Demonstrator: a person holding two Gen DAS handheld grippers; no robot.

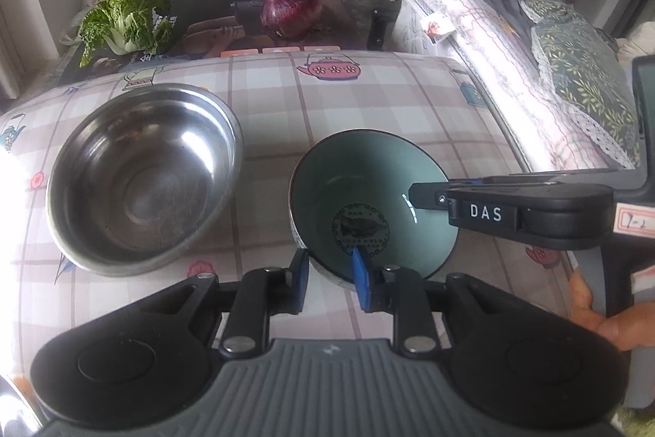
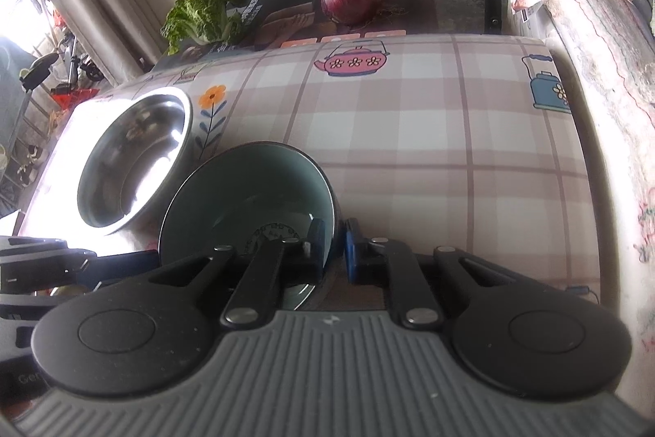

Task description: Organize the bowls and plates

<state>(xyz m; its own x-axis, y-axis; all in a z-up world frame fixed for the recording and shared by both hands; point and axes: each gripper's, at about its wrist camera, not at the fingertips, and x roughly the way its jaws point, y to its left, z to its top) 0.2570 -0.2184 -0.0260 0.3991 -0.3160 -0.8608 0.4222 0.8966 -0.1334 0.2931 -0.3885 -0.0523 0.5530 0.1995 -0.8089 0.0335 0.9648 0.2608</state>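
Green bowl (image 1: 360,187) sits on the checked desk (image 1: 368,101), just right of the steel bowl (image 1: 139,175). Left gripper (image 1: 329,275) straddles its near rim, right gripper (image 2: 333,252) its right rim; both narrow, firm clamp unclear. Risk: uneven lift tips the bowl, or thin glazed rim slips out.

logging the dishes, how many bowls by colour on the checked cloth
steel bowl: 1
green bowl: 1
total: 2
plates: 0 in view
Both the left claw and the right claw straddle the green bowl's rim.
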